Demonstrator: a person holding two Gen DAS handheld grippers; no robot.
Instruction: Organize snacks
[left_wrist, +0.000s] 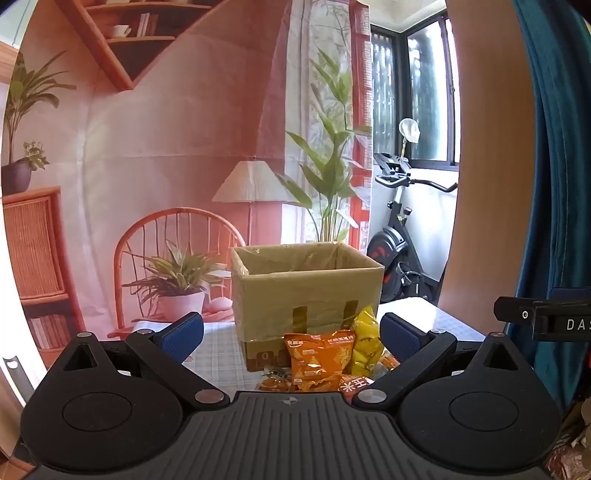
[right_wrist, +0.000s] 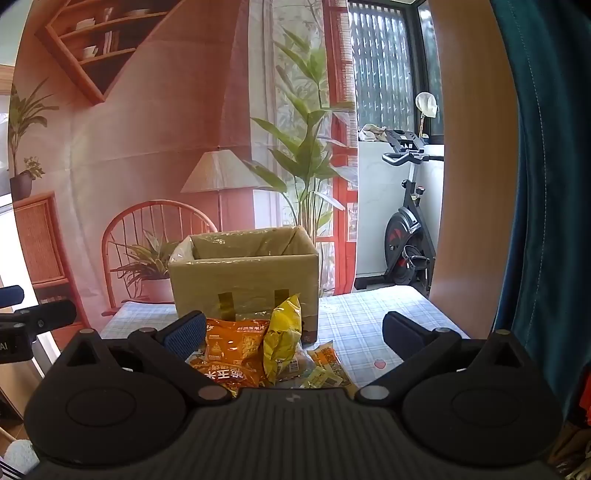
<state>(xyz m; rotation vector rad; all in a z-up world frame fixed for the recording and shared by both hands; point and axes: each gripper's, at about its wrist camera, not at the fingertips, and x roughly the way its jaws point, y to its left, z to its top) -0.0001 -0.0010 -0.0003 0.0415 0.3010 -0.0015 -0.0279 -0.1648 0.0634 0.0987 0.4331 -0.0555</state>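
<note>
The snack pile, an orange bag (left_wrist: 314, 360) with a yellow bag (left_wrist: 365, 341) at its 3 o'clock, lay on the checked tabletop (right_wrist: 364, 325), touching the front of the open cardboard box (left_wrist: 306, 288) at 12 o'clock. Your left hand-held gripper (left_wrist: 291, 332) hung spread wide, empty. Your right hand-held gripper (right_wrist: 293, 330) was likewise spread wide and empty.

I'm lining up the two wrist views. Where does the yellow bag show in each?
Left wrist: yellow bag right of centre, beside the right finger.
Right wrist: yellow bag at centre, between the fingers.
Shared landmark: the cardboard box right behind it.
</note>
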